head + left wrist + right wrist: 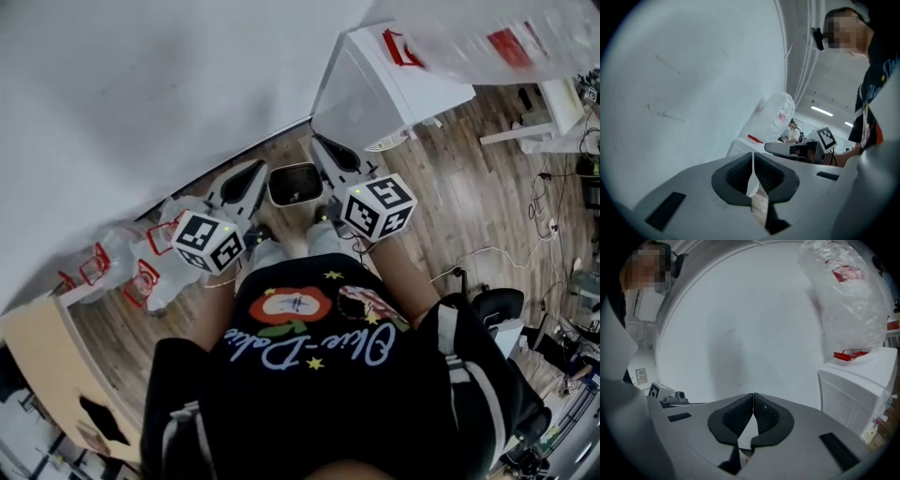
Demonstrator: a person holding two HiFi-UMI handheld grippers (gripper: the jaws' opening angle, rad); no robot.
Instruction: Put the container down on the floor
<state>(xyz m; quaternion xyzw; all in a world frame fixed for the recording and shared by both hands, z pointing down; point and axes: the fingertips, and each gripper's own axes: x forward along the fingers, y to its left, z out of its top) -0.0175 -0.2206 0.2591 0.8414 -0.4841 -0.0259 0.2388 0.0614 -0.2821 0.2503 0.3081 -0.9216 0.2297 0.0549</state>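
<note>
Head view: the container [295,185], a small open-topped tub with a dark rim, lies directly ahead of the person's feet, close to the foot of the white wall [141,94]. It sits between the two grippers. The left gripper [255,172] flanks its left side and the right gripper [322,150] its right, each just beside the rim. Whether either touches it cannot be told from above. Neither can it be told whether the tub's base already rests on the wooden floor [469,206].

Its longer side appears to run across, from one gripper toward the other. Both stand about equally near.

Left gripper view: jaws together, nothing between them; only wall and a strip of floorboard show through the slit. Right gripper view: jaws likewise closed and empty. Both views look up along the wall, and neither shows the container, so it lies to the inner side of each gripper, not ahead of it.

Judgement: any remaining lowering depends on both grippers keeping level on either side. A white cabinet [394,84] stands near on the right.
</note>
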